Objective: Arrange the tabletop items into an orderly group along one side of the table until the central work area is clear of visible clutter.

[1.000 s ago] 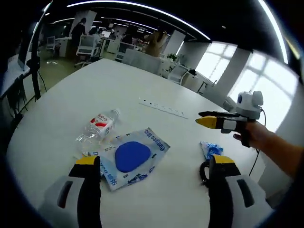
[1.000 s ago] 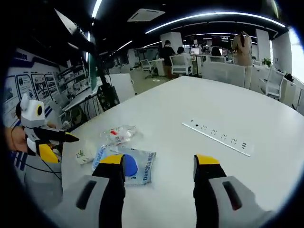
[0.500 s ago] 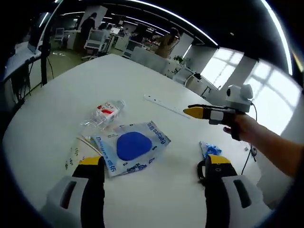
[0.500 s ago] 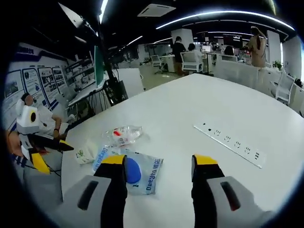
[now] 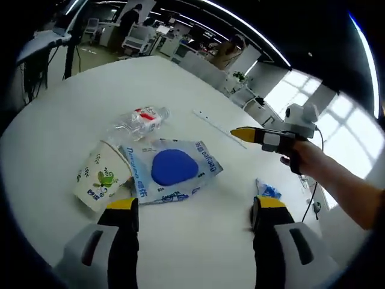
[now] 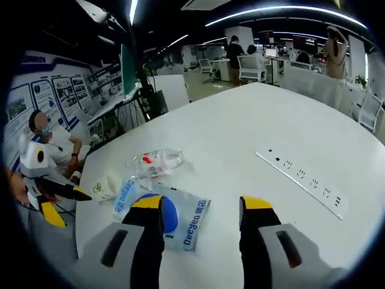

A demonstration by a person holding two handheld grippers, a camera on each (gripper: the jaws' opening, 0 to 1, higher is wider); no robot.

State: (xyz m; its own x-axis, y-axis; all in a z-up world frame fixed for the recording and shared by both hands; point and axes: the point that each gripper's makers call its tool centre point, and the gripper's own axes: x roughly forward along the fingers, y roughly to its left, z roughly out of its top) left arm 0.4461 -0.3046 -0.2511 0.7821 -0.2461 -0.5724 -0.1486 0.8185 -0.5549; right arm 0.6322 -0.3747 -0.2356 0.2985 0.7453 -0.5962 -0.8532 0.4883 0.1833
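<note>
Nothing is gripped yet. The left gripper (image 5: 191, 212) hangs over the table (image 5: 66, 120) with its jaws apart and empty, short of the clutter. The right gripper (image 6: 200, 211) is likewise spread and empty; seen from the left gripper view it hovers off beyond the pouch, and there its jaw gap cannot be judged.

The clutter sits bunched near the table's near edge: a paper cup (image 5: 99, 180) lying on its side, a flat pouch (image 5: 171, 171) with a blue round on it touching the cup, and a crushed clear bottle (image 5: 139, 120) just past the pouch. A small blue wrapper (image 5: 267, 191) lies apart, close to the edge by the left gripper's right jaw. A power strip (image 6: 301, 180) runs across the far part of the table.

Risks, as I judge them: the tipped cup can roll off the near edge if nudged instead of pinched at its rim. The pouch lies flat, so jaws may skid over it and shove the cup. The crushed bottle is slick and may squirt out of a closing grip. The wrapper is easy to flick off the table.
</note>
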